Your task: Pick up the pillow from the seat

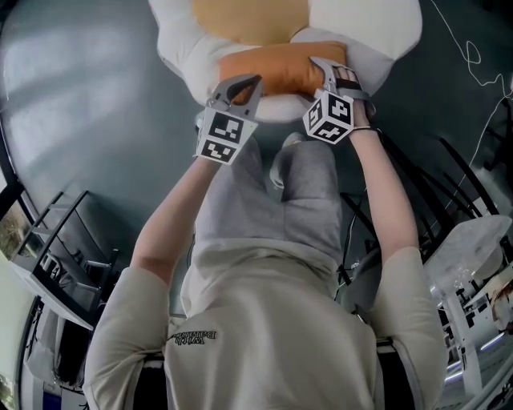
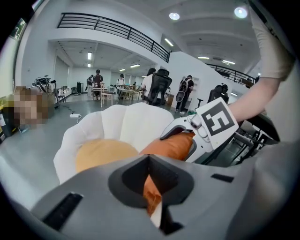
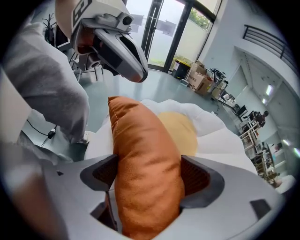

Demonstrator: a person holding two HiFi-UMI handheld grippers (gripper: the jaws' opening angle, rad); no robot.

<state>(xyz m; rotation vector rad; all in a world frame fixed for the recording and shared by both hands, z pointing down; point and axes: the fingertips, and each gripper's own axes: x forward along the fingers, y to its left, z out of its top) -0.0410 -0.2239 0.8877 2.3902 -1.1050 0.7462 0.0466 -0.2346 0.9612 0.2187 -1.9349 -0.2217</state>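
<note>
1. The white shell-shaped chair (image 1: 385, 40) stands on the grey floor (image 1: 80, 120) straight ahead of us. It fills the top of the head view.
2. On its seat lies a round yellow cushion (image 1: 248, 20), set toward the chair's back.
3. The orange pillow (image 1: 280, 68) rests on the seat's front edge, just in front of that cushion. Its long axis runs crosswise, from our left hand to our right, so each gripper meets one end.
4. The right gripper (image 3: 149, 161) is at the pillow's right end and points steeply down onto it. Its fingers (image 3: 199, 176) are spread wide astride the pillow's thickness, and the fabric fills the gap and touches both pads. We see no dent in the stuffing, so we judge them released, not yet clenched.
5. The left gripper (image 1: 255, 80) is over the pillow's left end. Its fingers (image 2: 129, 176) are drawn together at the tips. A sliver of orange shows in the slit behind them, but we cannot tell whether that is pinched fabric or pillow seen past them.
6. We judge the right hand better placed for the coming move, since the pillow already lies between its pads, and closing across the short axis should be enough. The left fingers look as if they would have to part before they could take their end.
</note>
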